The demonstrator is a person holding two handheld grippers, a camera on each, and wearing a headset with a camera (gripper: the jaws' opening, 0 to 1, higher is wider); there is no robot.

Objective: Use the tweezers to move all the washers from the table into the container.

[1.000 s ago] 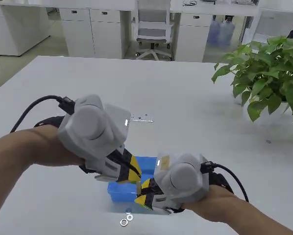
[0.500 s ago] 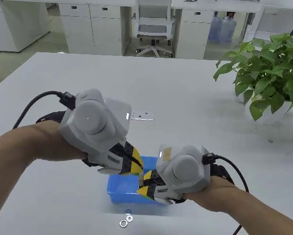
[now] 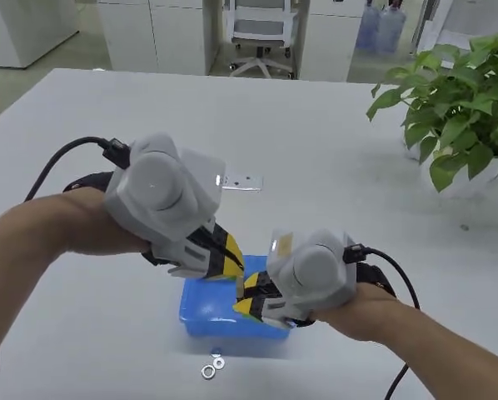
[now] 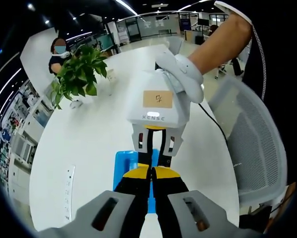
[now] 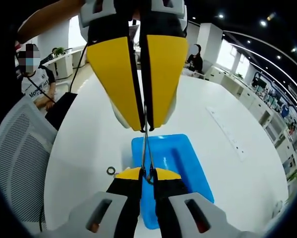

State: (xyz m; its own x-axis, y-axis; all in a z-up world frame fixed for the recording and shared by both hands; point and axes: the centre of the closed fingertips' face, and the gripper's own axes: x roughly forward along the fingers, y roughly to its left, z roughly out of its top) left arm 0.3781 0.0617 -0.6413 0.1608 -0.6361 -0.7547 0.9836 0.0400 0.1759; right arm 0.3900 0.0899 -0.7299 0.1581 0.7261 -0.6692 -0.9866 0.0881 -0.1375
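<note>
two clamped on tweezers (image 5: 146, 144): left gripper (image 4: 151, 173), right gripper (image 5: 147, 176), over blue container (image 5: 185, 166); washers (image 3: 208, 372) beside it.

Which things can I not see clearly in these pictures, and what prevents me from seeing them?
- Tweezers ends: right gripper view; the shut jaws of the left gripper and right gripper hide both, so a held washer cannot be told.
- Container inside: head view; the two grippers cover most of it.
- Washers on the table: head view; tiny, near the bottom edge; two show, more may be cut off.
</note>
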